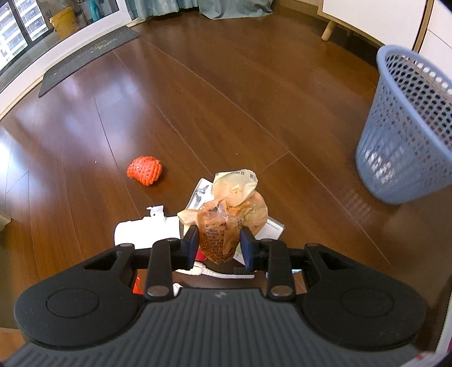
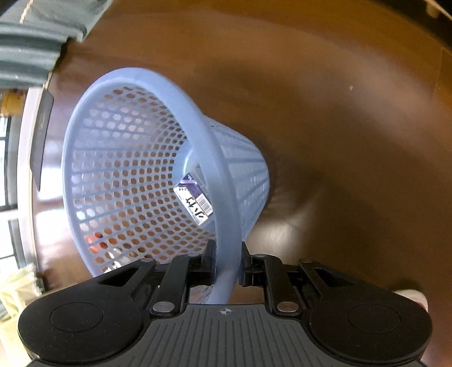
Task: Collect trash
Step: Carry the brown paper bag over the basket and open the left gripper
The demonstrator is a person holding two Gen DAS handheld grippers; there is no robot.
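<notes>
My left gripper (image 1: 219, 244) is shut on a crumpled brown paper bag (image 1: 234, 203), lifted above a heap of litter on the wooden floor. Under it lie a white bottle (image 1: 147, 230), white packaging (image 1: 272, 228) and a toothbrush (image 1: 240, 272). An orange knitted ball (image 1: 144, 170) rests on the floor to the left. The blue mesh waste basket (image 1: 406, 127) stands at the right. In the right wrist view my right gripper (image 2: 226, 264) is shut on the rim of that blue basket (image 2: 127, 175), which tilts. A labelled box (image 2: 195, 200) lies at its bottom.
A dark doormat (image 1: 84, 56) lies along the glass door at the back left, with a yellow bucket (image 1: 63, 22) behind the pane. A white cabinet on wooden legs (image 1: 329, 29) stands at the back right. Bare floorboards stretch between the litter heap and the basket.
</notes>
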